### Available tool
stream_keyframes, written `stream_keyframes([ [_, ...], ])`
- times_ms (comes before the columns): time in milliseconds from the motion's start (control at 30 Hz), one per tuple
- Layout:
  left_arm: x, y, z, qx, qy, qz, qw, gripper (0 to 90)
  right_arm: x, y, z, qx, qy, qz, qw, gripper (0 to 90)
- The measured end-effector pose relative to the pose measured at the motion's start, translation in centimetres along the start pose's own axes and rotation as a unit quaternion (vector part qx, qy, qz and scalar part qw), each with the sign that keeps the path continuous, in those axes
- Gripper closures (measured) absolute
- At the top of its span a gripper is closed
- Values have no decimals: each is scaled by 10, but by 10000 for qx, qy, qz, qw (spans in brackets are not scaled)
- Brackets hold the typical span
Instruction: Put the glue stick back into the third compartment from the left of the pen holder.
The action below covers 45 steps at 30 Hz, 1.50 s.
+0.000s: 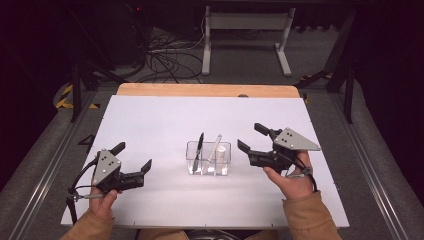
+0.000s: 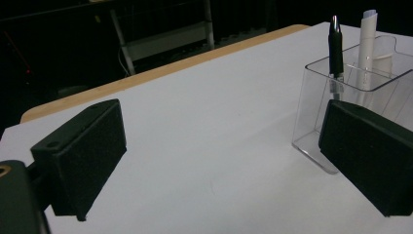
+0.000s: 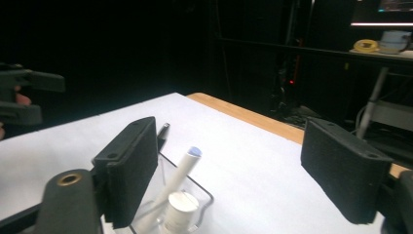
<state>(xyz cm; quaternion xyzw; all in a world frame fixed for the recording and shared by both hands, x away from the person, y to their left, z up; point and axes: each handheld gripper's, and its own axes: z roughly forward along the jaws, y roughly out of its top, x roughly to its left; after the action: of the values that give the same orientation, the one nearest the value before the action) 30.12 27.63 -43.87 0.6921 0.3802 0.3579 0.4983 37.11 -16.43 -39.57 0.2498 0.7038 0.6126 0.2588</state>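
Plainly, both the left gripper [image 1: 133, 159] and right gripper [image 1: 252, 137] gape empty beside the unlabelled clear holder [image 1: 209, 159].

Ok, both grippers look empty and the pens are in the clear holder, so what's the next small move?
Probably draw the right gripper a little further back from the clear holder. Its jaws stand open with nothing between them, and the black pen, white pen and small white tube stand inside. The left gripper is open and apart, so it can wait.
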Motion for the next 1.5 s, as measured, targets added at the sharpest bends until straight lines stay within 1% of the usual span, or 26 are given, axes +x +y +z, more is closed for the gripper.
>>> stream_keyframes([
  [33,0,0,0,-19,-11,-22,10000,43,-1,0,-2,20,-47,18,10000,205],
  [67,1,0,0,-12,1,-4,10000,43,-2,-1,-4,49,-82,-25,10000,205],
  [133,1,-1,-1,-19,2,-1,10000,43,-4,-3,-8,59,-148,37,9999,205],
  [233,1,-2,-1,4,20,50,10000,43,-7,-7,-13,181,-221,37,9996,205],
  [333,1,-2,-2,-22,29,65,10000,43,-11,-12,-17,280,-302,12,9991,205],
  [533,2,-3,-3,-23,67,101,9999,42,-17,-22,-25,393,-367,94,9985,208],
  [567,2,-3,-3,-29,70,101,9999,42,-18,-24,-27,428,-374,131,9983,208],
  [667,1,-4,-3,-35,73,101,9999,42,-21,-29,-30,520,-426,144,9976,209],
  [767,1,-5,-3,-24,163,199,9997,41,-23,-35,-32,622,-457,179,9969,212],
  [833,1,-6,-3,-15,153,220,9996,41,-24,-40,-33,675,-463,284,9962,234],
  [933,1,-7,-3,-23,143,237,9996,41,-26,-47,-33,747,-458,353,9955,243],
  [1067,0,-9,-3,-27,138,224,9997,40,-29,-54,-34,827,-487,302,9949,246],
  [1100,0,-9,-3,-15,128,219,9997,39,-29,-56,-35,855,-489,324,9946,246],
  [1200,0,-10,-3,-23,110,159,9998,39,-30,-63,-37,842,-489,313,9948,246],
  [1233,0,-10,-3,-22,113,158,9998,39,-30,-65,-38,859,-495,355,9944,246],
  [1267,0,-10,-3,-26,113,161,9998,39,-31,-68,-38,863,-481,321,9946,246],
  [1367,-1,-11,-4,-35,123,135,9998,38,-31,-74,-40,896,-456,320,9944,235],
  [1433,0,-12,-3,-36,124,121,9998,38,-32,-78,-40,889,-379,266,9950,226],
  [1500,0,-13,-3,-35,129,116,9998,38,-31,-81,-39,951,-329,304,9945,175],
])
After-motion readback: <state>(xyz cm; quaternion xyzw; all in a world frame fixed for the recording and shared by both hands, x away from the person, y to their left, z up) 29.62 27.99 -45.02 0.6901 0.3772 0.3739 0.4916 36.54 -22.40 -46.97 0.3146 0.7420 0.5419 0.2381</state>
